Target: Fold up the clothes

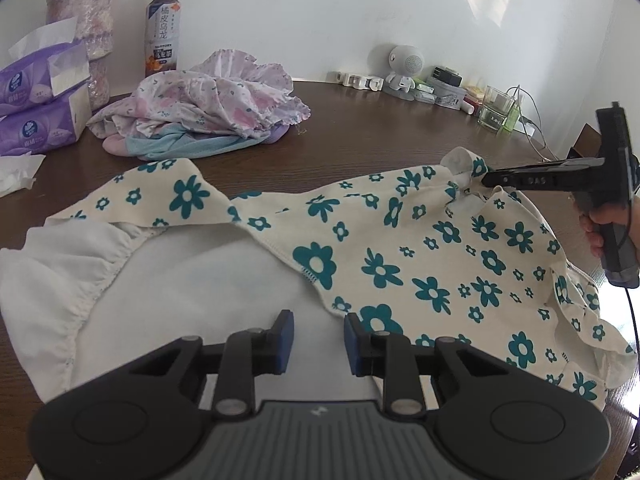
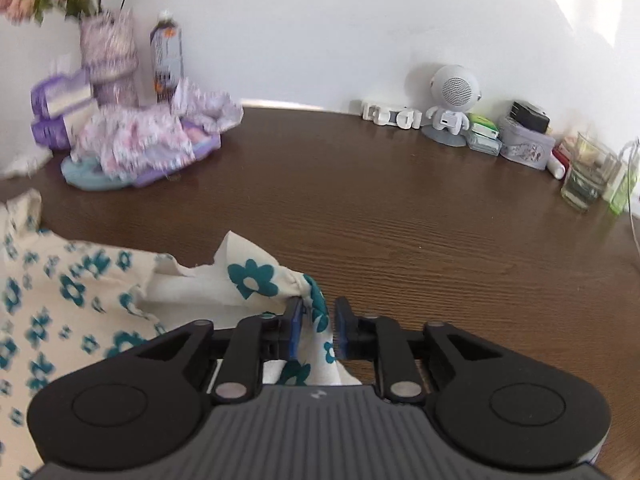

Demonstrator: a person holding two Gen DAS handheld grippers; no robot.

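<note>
A cream garment with teal flowers (image 1: 400,248) lies spread across the brown table (image 1: 360,128), its white lining turned up at the near left. My left gripper (image 1: 318,340) is open just above the lining, with nothing between its fingers. At the right, a hand (image 1: 598,228) holds my right gripper (image 1: 486,179), whose tip pinches a raised corner of the garment. In the right wrist view, that bunched corner of the garment (image 2: 256,280) runs between the blue pads of the right gripper (image 2: 318,326). The left side of this view is blurred.
A pile of pastel clothes (image 1: 200,108) sits at the back left, beside a drink bottle (image 1: 162,32), tissue packs (image 1: 36,100) and a vase. Along the back right wall stand a white robot-shaped speaker (image 2: 452,100), small boxes, a glass (image 2: 588,176) and cables.
</note>
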